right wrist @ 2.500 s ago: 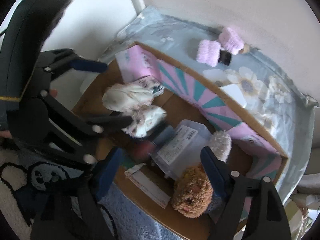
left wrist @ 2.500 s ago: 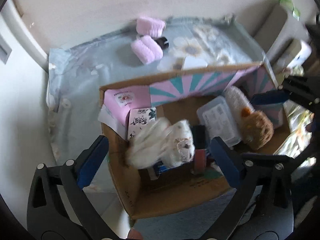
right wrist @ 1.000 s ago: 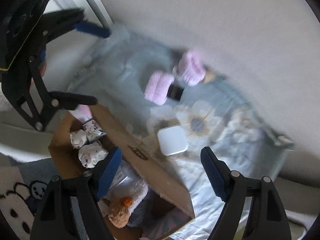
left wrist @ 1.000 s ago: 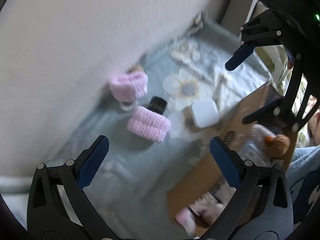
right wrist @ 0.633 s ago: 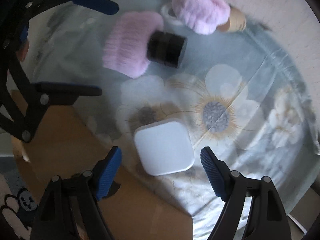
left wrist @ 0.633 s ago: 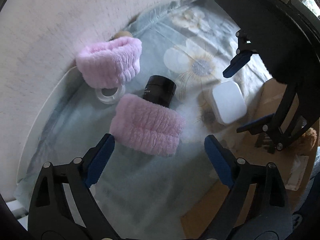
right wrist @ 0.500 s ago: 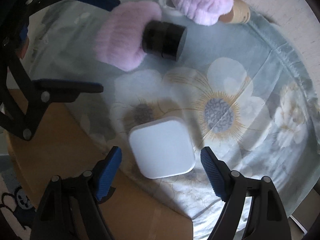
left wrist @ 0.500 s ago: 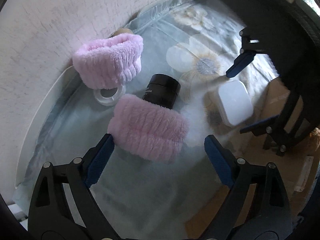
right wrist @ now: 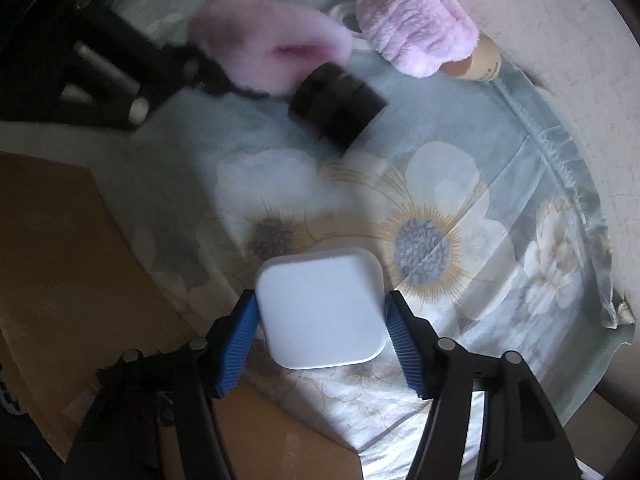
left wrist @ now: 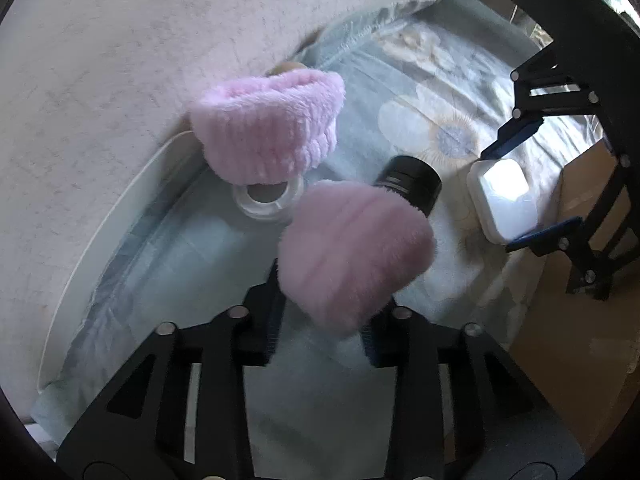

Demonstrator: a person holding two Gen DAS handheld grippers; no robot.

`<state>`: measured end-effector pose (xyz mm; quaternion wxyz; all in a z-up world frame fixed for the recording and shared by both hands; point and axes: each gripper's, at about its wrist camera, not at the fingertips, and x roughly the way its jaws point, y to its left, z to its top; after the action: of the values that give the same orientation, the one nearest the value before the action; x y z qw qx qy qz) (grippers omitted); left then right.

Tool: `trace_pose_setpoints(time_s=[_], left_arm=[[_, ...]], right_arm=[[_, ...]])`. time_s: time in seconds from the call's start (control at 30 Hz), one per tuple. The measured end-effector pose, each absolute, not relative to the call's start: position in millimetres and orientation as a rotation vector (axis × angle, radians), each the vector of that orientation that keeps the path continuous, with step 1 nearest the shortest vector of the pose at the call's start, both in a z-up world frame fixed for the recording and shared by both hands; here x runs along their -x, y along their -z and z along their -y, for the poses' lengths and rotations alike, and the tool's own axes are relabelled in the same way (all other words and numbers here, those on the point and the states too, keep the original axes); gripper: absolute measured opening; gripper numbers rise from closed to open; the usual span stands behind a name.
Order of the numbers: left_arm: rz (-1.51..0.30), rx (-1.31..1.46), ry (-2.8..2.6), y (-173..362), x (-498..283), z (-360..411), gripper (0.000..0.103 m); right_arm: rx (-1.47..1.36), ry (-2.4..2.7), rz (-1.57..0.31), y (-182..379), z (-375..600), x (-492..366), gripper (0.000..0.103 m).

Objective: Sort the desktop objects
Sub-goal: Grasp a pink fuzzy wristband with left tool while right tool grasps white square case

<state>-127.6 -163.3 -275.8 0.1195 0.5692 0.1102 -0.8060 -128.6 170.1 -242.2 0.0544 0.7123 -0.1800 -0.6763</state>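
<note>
We count two fluffy pink wristbands: left tongs (left wrist: pixel 324 316) just closed, clamping the near one (left wrist: pixel 352 256); the far one (left wrist: pixel 268 128) lies free. Right tongs (right wrist: pixel 320 334), just closing, clamp the one white square case (right wrist: pixel 320 308).

At the bottom centre of the frame, the right hand-held gripper (right wrist: pixel 320 316) has just been closing, its blue pads against both sides of a white square case (right wrist: pixel 320 308) on the floral cloth (right wrist: pixel 500 184). At upper left, the left hand-held gripper (right wrist: pixel 208 60) pinches a blurred pink fluffy band (right wrist: pixel 272 52) beside a black jar (right wrist: pixel 336 108). A second pink band (right wrist: pixel 416 28) lies at top centre.
</note>
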Motion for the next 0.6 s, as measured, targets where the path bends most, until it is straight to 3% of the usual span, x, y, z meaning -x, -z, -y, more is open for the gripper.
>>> trace_pose_setpoints(time_s=[0.3, 0.6], left_arm=[[-0.312, -1.604, 2.369, 244.5, 112.4, 148.5, 0.022], [-0.268, -1.46, 2.381, 147.4, 91.7, 113.0, 0.022]], right_arm=[[-2.141, 2.106, 0.581, 224.5, -174.2, 119.8, 0.059], [-2.053, 2.181, 0.801, 154.8, -197.7, 87.6, 0.059]])
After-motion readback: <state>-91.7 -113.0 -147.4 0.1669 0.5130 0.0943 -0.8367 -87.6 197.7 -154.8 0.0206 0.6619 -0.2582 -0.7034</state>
